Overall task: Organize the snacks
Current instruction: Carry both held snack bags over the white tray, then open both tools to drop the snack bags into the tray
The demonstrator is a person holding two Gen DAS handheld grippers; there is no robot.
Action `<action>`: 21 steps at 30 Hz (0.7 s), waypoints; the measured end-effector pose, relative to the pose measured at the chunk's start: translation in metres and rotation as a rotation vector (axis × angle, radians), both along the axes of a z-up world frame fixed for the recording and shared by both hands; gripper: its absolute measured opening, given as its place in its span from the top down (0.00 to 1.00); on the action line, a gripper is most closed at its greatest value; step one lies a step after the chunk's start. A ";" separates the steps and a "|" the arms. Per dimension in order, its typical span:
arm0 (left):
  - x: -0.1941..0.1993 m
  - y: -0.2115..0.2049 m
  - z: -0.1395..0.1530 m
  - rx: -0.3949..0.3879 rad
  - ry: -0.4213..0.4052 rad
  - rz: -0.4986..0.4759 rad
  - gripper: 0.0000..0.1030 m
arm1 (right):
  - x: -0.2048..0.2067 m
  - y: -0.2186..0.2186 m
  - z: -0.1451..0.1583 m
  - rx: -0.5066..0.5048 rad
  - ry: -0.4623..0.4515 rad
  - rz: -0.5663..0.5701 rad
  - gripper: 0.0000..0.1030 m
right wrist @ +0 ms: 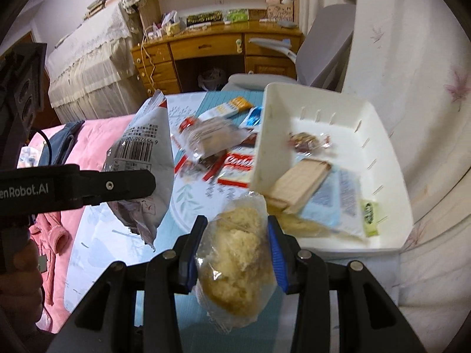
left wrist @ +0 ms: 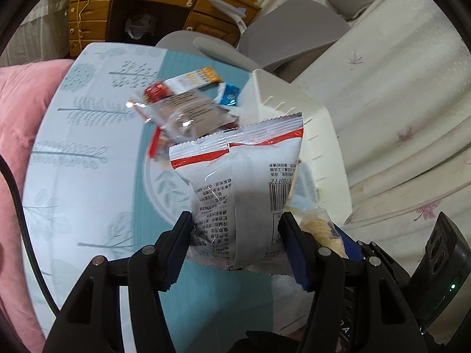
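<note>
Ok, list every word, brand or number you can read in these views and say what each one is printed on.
"enRobot.AI", start cut off by the frame edge: on the left gripper arm.
"Coca", red script, partly hidden: on the red and white packet on the table.
"6 992286 700", under the barcode: on the white snack bag in the left gripper.
Small print on that bag, and labels on snacks in the white bin: too blurred.

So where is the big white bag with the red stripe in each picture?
Left wrist view: the white snack bag sits in the middle, clamped in the left claw.
Right wrist view: the same bag hangs at the left, barcode showing, held from the side.
Shared landmark: the white bin to the bag's right.
</note>
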State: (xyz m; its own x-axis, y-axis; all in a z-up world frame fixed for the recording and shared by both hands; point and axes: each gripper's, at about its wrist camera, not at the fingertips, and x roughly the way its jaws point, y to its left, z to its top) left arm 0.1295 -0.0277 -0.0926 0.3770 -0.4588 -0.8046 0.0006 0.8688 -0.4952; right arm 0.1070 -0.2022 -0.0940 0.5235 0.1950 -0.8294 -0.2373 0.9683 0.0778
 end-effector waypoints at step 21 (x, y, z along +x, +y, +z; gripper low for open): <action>0.041 -0.133 -0.003 0.067 -0.037 -0.054 0.43 | 0.034 -0.141 -0.008 0.017 -0.083 -0.141 0.60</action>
